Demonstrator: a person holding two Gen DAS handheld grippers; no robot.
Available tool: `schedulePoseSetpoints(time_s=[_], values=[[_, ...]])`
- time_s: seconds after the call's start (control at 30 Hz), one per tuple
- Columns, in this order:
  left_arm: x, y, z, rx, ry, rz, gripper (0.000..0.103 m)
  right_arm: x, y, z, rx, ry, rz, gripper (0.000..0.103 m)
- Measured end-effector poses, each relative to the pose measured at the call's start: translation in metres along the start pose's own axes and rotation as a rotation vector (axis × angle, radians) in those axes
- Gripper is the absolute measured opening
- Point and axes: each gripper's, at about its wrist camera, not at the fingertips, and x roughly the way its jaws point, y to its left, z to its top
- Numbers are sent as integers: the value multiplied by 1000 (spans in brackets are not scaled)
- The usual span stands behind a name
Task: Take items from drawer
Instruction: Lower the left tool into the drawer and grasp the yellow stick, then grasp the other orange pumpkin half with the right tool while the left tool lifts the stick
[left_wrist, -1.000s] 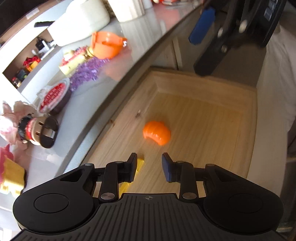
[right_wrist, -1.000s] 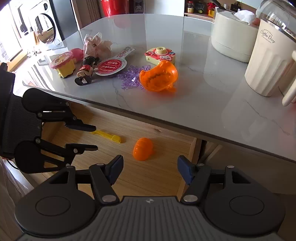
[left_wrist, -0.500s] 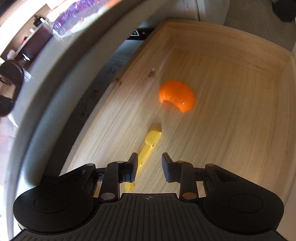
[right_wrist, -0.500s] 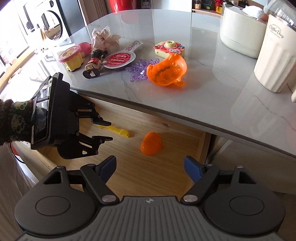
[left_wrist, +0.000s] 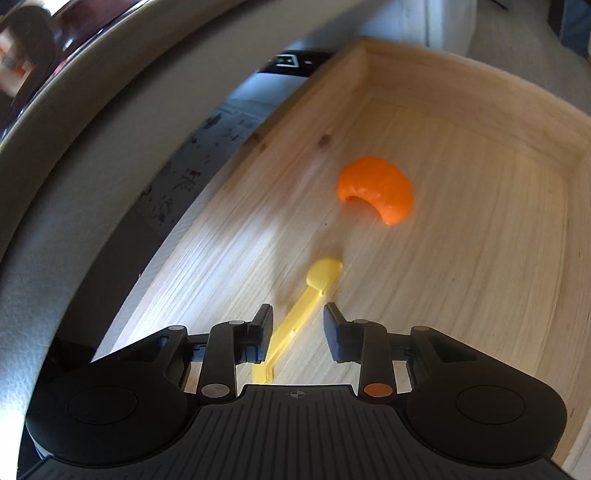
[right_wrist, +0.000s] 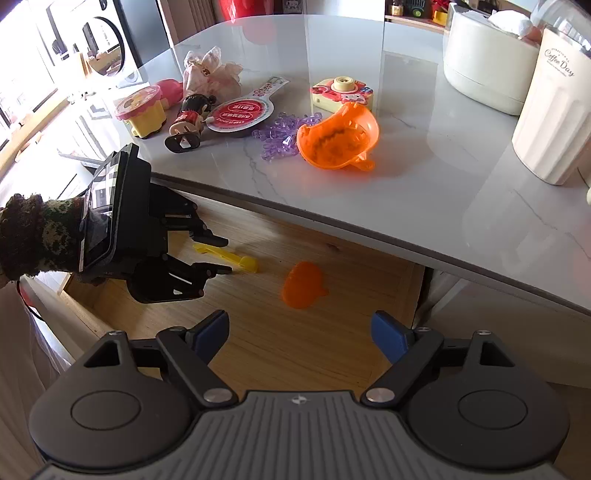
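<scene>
Two items lie on the floor of the open wooden drawer: yellow stick, orange segment well apart beyond it. Left gripper straddles the stick, jaws opening, pads not touching. Right gripper hangs above the drawer, jaws opening, nothing between.

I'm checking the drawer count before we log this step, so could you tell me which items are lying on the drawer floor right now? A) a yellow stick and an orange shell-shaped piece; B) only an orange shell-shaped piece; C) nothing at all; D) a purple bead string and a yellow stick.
A: the yellow stick and the orange shell-shaped piece both lie on the wooden drawer floor, the stick between the left gripper's opening jaws, not yet gripped.
</scene>
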Motion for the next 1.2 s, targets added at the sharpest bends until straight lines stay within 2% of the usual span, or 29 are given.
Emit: schedulePoseSetpoints(time_s=[0.03, 0.13, 0.17, 0.2, 0.23, 0.27, 0.37, 0.47, 0.53, 0.6, 0.7, 0.77, 0.87, 0.97, 1.03, 1.13, 1.2], values=[[0, 3, 0, -19, 11, -9, 35, 0, 0, 0, -1, 0, -2, 85], [-1, 10, 0, -51, 44, -54, 21, 2, 1, -1, -3, 3, -10, 86], [-3, 11, 0, -62, 54, -99, 18, 2, 0, -1, -2, 5, -13, 86], [-7, 12, 0, -79, 57, -165, 18, 3, -1, -1, 0, 7, -15, 86], [-11, 12, 1, -81, 45, -199, 18, 3, -1, -1, 3, 9, -16, 86], [-14, 9, 2, -66, 32, -194, 18, 3, -2, -1, 6, 9, -16, 86], [-12, 6, 3, -40, 43, -117, 23, 4, -2, 0, 6, 9, -16, 86], [-6, 8, 3, -65, 74, -115, 22, 5, 1, 0, -1, 12, -20, 86], [-6, 8, 2, -71, 89, -135, 15, 7, 2, -1, -1, 19, -28, 86], [-8, 6, 3, -78, 115, -145, 13, 11, 1, -1, 9, 31, -33, 86], [-10, 2, 2, -32, 131, -117, 10, 16, -2, 0, 29, 38, -46, 86], [-20, 2, 0, -22, 115, -106, 10, 18, -3, 2, 44, 39, -50, 86], [-43, 8, -5, -66, 63, -109, 10, 25, -11, 3, 108, 54, -25, 83], [-68, 8, -11, -95, 9, -107, 10, 46, -23, 4, 254, 127, 6, 72], [-84, 12, -17, -112, -23, -112, 10, 59, -19, 4, 296, 163, 30, 65], [-101, 16, -29, -148, -49, -111, 10, 74, 1, 13, 217, 169, -18, 62], [-109, 20, -39, -189, -54, -117, 10, 86, 19, 22, 108, 158, -77, 62]])
